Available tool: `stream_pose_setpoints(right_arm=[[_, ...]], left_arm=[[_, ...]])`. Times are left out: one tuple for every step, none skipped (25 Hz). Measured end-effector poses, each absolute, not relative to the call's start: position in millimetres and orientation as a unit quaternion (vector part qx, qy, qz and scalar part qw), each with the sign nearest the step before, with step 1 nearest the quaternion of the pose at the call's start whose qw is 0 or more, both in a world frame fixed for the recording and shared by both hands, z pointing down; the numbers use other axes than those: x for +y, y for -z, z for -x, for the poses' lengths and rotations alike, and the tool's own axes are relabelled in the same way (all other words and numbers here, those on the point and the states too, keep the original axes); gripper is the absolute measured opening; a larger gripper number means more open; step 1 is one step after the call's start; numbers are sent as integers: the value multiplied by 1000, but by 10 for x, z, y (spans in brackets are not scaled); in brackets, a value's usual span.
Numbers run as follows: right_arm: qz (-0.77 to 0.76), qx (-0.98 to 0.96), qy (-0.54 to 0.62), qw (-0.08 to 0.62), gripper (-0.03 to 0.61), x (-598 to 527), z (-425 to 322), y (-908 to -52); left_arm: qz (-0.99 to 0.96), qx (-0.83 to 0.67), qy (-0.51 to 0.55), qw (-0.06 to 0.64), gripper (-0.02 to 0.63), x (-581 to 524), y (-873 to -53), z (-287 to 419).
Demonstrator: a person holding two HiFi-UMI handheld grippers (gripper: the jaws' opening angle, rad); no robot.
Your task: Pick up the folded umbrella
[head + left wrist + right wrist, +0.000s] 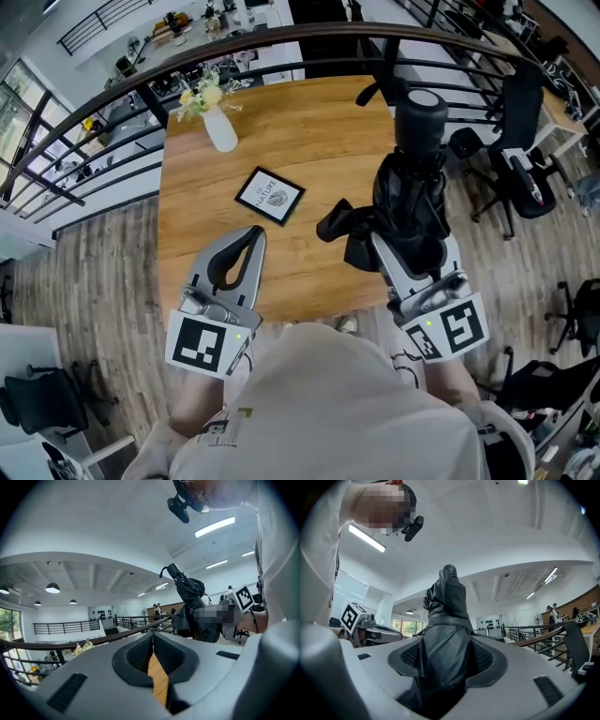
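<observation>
**Helper:** What is closest to you?

**Me:** My two tools, low in the head view. My left tool (152, 638) is clenched. Its pads meet at the tips and there is nothing in it. I can only see a thin strip of the wood counter (158, 679) through the gap behind the tips. This tool hangs over the near edge of the counter.

**Helper:** And the other one?

**Me:** My right tool (447, 651) is grasping the folded umbrella (449, 606). The black cloth fills the space between the pads, and both pads press on it. The umbrella stands upright in the tool, over the near right corner of the counter. Its round end points up at my head camera. A loose black strap (339, 225) hangs out to its left. I cannot see its bottom end, so I cannot tell if it touches the counter.

**Helper:** What is past the tools?

**Me:** A small picture frame (270, 195) lies flat in the middle of the counter, well apart from both tools. Farther back on the left stands a white vase (221, 131) with pale flowers (202, 94). Behind the counter runs a dark curved railing (281, 39). Off to the right, on the floor, is a black chair (517, 141).
</observation>
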State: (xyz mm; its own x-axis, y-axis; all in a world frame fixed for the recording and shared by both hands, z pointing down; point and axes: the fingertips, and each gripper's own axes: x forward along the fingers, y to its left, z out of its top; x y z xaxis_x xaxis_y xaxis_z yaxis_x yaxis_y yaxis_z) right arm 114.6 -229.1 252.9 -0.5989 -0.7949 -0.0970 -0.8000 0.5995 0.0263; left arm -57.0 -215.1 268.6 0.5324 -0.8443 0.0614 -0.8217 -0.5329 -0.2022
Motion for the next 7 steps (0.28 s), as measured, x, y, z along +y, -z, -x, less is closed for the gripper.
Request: stream_pose_setpoints(right_arm=[[447, 893, -34, 38, 268, -2290, -1146, -2525], [448, 893, -34, 38, 268, -2288, -1144, -2521], [449, 892, -34, 38, 268, -2285, -1141, -2518], [449, 892, -33, 38, 268, -2281, -1138, -2514], [449, 892, -33, 39, 268, -2278, -1134, -2511], [450, 892, -33, 39, 268, -2275, -1131, -2507], [450, 891, -34, 40, 268, -2273, -1129, -2503]], left_arm=[[872, 477, 76, 75, 20, -2152, -2679, 578], [872, 477, 76, 75, 20, -2151, -2673, 587], [872, 477, 76, 75, 20, -2151, -2668, 596], [872, 477, 77, 75, 20, -2150, -2666, 603], [872, 477, 77, 75, 20, -2148, -2666, 609], [872, 477, 78, 74, 20, -2147, -2667, 614], [872, 477, 79, 74, 20, -2145, -2668, 619]])
